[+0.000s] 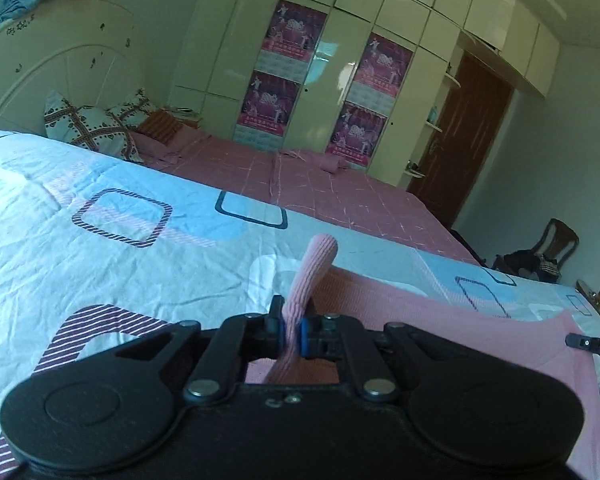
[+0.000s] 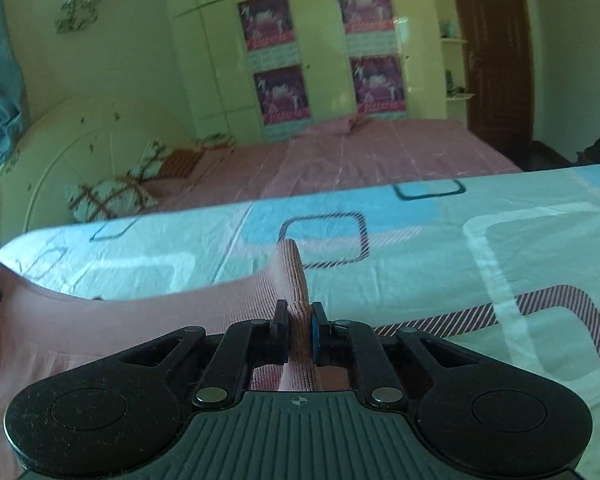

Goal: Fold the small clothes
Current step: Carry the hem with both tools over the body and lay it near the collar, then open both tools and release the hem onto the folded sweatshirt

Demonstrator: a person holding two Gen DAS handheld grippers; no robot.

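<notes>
The pink ribbed knit garment (image 1: pixel 440 312) lies spread across the patterned sheet, its far edge sagging in a shallow curve. 1 corner is pinched into a narrow upright fold between the left gripper's fingers (image 1: pixel 275 312), its tip poking past them. The opposite corner (image 2: pixel 296 280) stands bunched the same way between the right gripper's fingers (image 2: pixel 280 316), the cloth trailing off beside them.

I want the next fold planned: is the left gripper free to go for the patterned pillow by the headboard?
Probably not yet. The left gripper is shut on a strap of the pink garment, and the pillow lies far across the bed.
</notes>
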